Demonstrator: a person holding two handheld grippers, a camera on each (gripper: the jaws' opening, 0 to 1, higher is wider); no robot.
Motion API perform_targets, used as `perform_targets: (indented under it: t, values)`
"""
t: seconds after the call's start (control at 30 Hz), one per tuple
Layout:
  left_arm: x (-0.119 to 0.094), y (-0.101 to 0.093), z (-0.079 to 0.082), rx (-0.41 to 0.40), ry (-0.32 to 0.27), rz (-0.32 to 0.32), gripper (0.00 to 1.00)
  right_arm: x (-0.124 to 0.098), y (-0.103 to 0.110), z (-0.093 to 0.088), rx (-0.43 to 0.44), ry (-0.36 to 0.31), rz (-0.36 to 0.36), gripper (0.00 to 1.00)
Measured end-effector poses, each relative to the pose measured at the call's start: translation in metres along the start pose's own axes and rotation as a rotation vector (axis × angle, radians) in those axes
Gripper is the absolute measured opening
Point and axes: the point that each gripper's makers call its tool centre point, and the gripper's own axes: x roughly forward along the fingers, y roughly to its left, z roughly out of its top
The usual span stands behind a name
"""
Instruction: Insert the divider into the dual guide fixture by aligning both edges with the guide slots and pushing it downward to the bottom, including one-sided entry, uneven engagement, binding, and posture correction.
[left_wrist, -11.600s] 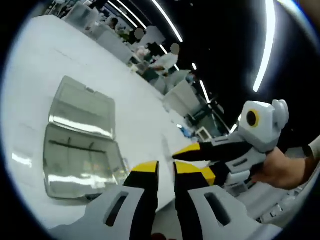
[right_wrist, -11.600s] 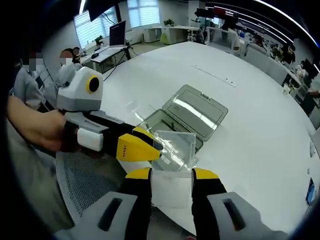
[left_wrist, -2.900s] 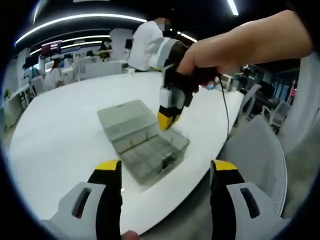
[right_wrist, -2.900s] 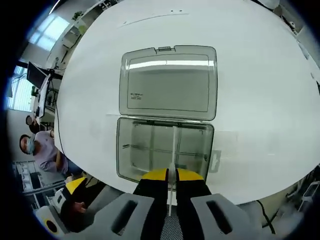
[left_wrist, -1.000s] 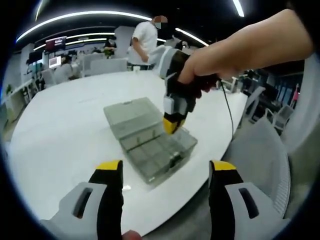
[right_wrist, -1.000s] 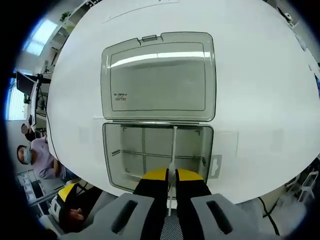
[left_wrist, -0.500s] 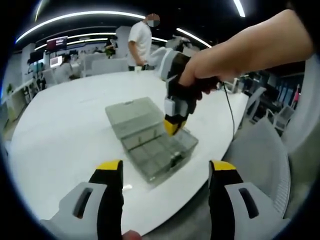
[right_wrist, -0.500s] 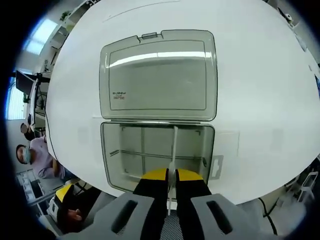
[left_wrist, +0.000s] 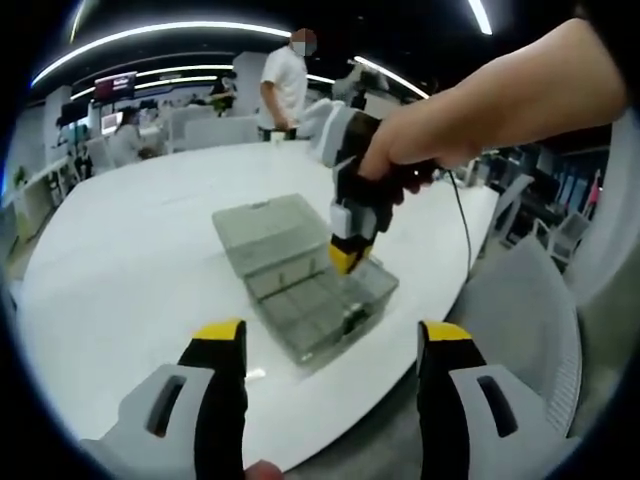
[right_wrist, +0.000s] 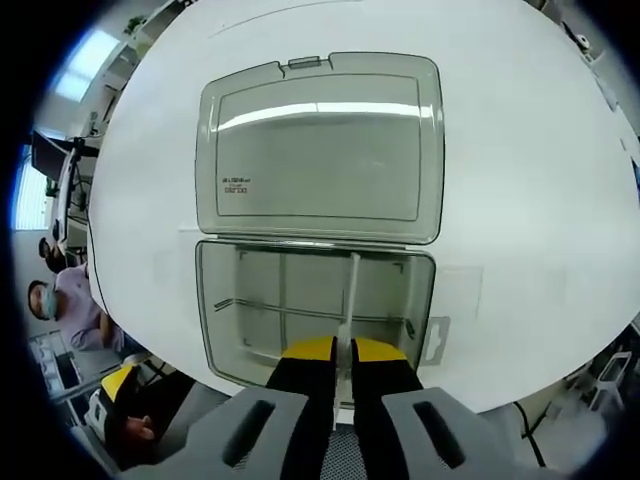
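Right gripper (right_wrist: 341, 349) pinches the divider (right_wrist: 347, 300) inside the open case (right_wrist: 222, 300) near the table's (right_wrist: 520, 200) edge; left gripper (left_wrist: 330, 340) hangs wide open.

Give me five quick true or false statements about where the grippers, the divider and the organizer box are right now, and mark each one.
1. The organizer box has its lid open and lying flat on the table. True.
2. The right gripper is clamped on the clear divider. True.
3. The left gripper holds the divider. False: its jaws stand wide apart with nothing between them.
4. The divider lies flat on the lid. False: it stands edge-on over the box's tray.
5. The box sits near the table edge. True.
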Motion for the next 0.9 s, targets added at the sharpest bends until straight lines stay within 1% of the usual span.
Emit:
perform_targets:
  t: [0.2,0.63,0.9]
  values:
    - [0.000,0.001,0.000,-0.003,0.000,0.003,0.66,0.004,-0.001,0.002,-0.014,0.004,-0.009,0.00]
    - [0.001,0.002,0.000,-0.007,-0.001,0.004,0.66,0.010,-0.001,-0.001,-0.043,0.006,-0.026,0.00]
    - [0.002,0.004,0.000,-0.010,0.000,0.006,0.66,0.014,-0.002,-0.002,-0.054,0.004,-0.024,0.00]
